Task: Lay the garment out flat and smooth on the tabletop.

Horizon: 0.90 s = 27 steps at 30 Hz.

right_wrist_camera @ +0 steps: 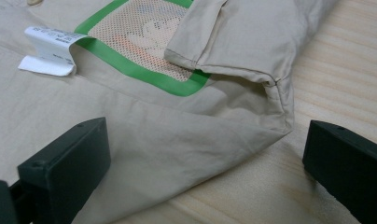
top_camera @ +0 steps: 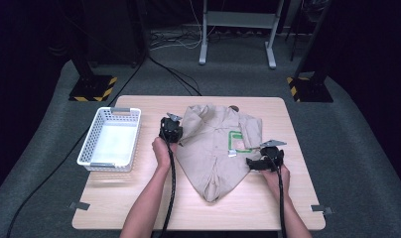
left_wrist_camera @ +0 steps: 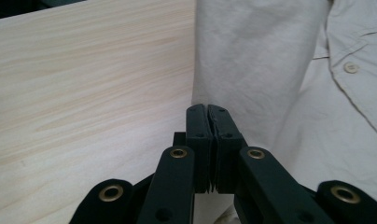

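Currently the beige shirt lies crumpled mid-table. Left gripper sits at its left edge, jaws pressed together, apparently pinching fabric. Right gripper at its right edge, jaws spread, touching nothing.

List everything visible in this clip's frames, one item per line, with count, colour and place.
shirt: one, beige, partly folded at the middle of the table, collar at the far end
mesh patch: one, green-bordered, on the shirt's right half
label: one, white, on the shirt beside the mesh patch
button: one, pale, on the shirt front
basket: one, white, on the table's left side, nothing seen in it
table: one, light wood, on a grey floor
left gripper: one, black, jaws shut at the shirt's left edge; whether cloth is pinched is unclear
right gripper: one, black, jaws open astride the shirt's right folded corner
forearms: two, entering from the bottom of the high view
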Each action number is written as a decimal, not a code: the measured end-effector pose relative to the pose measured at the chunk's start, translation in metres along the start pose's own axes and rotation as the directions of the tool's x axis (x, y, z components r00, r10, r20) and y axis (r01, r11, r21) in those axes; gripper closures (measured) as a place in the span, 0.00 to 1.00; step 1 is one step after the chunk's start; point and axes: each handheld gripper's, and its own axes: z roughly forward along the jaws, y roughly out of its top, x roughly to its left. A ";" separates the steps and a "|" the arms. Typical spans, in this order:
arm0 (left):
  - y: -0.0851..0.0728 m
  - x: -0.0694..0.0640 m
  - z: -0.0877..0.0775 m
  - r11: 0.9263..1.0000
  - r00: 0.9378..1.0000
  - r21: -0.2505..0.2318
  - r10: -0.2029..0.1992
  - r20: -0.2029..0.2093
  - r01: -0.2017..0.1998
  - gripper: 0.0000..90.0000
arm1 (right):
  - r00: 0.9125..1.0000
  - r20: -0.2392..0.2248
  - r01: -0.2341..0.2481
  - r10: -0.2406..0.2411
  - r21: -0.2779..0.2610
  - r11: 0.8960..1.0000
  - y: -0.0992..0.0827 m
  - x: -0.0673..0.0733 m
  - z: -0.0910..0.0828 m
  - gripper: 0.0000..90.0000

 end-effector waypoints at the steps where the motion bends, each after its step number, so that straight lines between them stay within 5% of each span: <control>1: -0.001 0.001 0.000 1.000 1.000 0.004 -0.004 -0.006 0.004 0.98 | 1.000 0.000 0.000 0.000 0.000 1.000 0.000 0.000 0.000 0.00; 12: -0.015 0.019 0.003 0.996 0.995 0.059 -0.066 -0.075 0.070 0.88 | 1.000 -0.001 0.000 0.000 0.000 1.000 0.000 0.000 0.000 0.00; 18: -0.021 0.026 0.000 0.990 0.989 0.075 -0.116 -0.092 0.123 0.56 | 1.000 -0.002 0.000 0.000 0.000 1.000 0.000 0.000 0.000 0.00; 27: -0.034 0.010 -0.008 0.993 0.997 0.094 -0.069 -0.031 0.072 0.19 | 1.000 -0.002 0.001 -0.001 0.000 1.000 0.000 0.000 0.000 0.00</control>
